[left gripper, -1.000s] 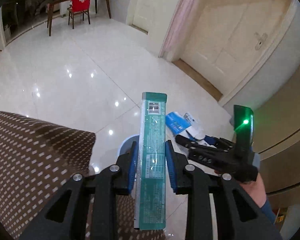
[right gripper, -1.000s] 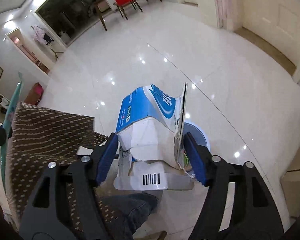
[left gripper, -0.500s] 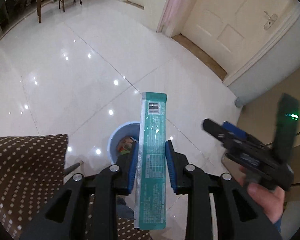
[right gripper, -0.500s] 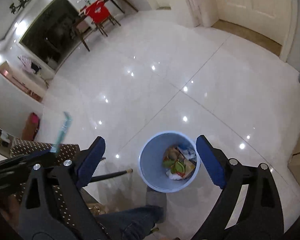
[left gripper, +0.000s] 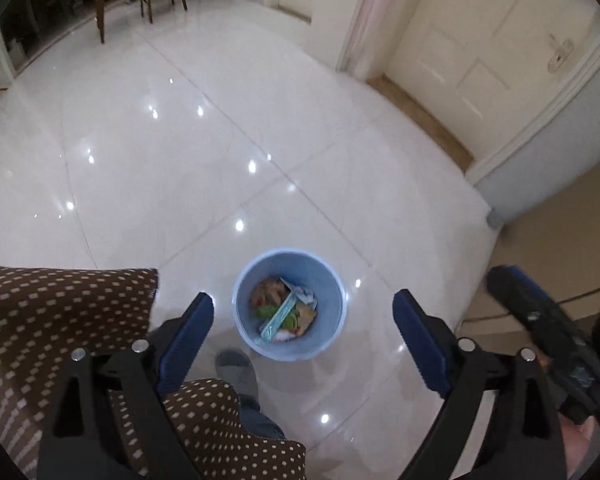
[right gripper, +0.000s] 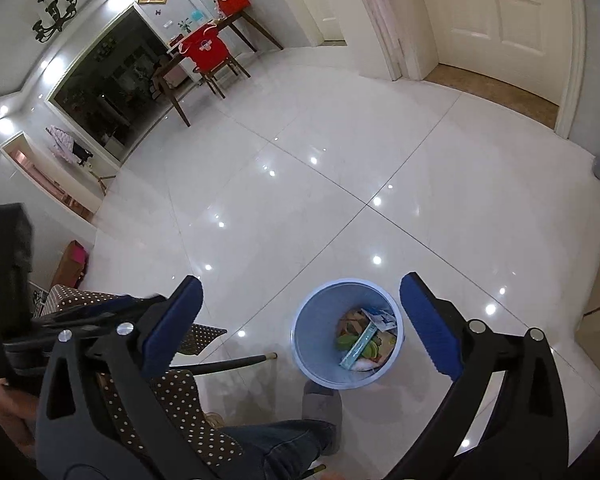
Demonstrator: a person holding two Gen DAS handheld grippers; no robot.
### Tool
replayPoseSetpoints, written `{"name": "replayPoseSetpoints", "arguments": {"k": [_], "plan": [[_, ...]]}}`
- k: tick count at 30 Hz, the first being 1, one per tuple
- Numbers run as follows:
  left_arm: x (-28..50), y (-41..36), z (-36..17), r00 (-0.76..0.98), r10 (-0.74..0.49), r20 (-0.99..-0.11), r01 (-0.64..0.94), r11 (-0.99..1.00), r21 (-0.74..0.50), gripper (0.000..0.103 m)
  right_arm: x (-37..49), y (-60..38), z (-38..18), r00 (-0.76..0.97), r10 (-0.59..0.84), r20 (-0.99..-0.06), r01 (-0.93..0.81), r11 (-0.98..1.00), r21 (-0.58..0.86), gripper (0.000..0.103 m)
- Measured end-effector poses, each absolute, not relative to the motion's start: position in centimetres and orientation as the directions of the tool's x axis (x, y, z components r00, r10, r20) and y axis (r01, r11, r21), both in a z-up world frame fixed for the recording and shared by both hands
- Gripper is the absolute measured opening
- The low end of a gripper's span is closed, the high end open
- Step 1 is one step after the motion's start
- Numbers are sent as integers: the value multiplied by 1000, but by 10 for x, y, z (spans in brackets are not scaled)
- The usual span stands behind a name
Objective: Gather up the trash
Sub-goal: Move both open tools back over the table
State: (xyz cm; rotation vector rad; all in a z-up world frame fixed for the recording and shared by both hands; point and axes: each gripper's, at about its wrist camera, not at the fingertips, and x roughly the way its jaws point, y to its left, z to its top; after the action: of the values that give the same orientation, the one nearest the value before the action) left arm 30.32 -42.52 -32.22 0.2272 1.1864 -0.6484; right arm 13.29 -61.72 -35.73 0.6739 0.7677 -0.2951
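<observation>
Trash sits inside the light blue bin point(left gripper: 290, 304) on the white tiled floor point(left gripper: 180, 160): a long teal box point(left gripper: 279, 316) lies slantwise on top of a blue-and-white carton point(left gripper: 302, 294), green scraps and brown wrappers. The right wrist view shows the same bin point(right gripper: 346, 334) and teal box point(right gripper: 358, 346) from further to the side, plus a thin black rod point(right gripper: 236, 363) lying along the floor near the bin, which the left wrist view does not show.

Left gripper point(left gripper: 304, 338) points steeply down, directly above the bin. Its jaws have just been opening and stand spread wide, with nothing between the blue pads point(left gripper: 186, 334). Right gripper point(right gripper: 300, 322) points less steeply down, with the bin under its right finger; its jaws have also just been opening and are fully released, empty. Each view catches the other gripper at its edge, blurred.

A grey slipper point(left gripper: 238, 372) and a denim-clad leg point(right gripper: 288, 446) stand just beside the bin's near wall. A brown dotted cushion point(left gripper: 52, 312) lies to the left of the bin, apart from it. Beyond the bin the floor is open as far as a cream door point(left gripper: 488, 52) and a table with a red-backed chair point(right gripper: 208, 50).
</observation>
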Motion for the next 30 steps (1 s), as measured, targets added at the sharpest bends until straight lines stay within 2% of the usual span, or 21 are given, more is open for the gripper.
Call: {"name": "replayPoseSetpoints", "arguments": {"k": [16, 30], "plan": [[236, -319, -212, 404, -477, -781, 576, 795, -189, 92, 126, -533, -273, 748, -22, -663, 362, 852, 379, 97], [200, -189, -179, 547, -459, -700, 494, 852, -172, 92, 146, -416, -220, 780, 76, -622, 160, 936, 315, 97]]}}
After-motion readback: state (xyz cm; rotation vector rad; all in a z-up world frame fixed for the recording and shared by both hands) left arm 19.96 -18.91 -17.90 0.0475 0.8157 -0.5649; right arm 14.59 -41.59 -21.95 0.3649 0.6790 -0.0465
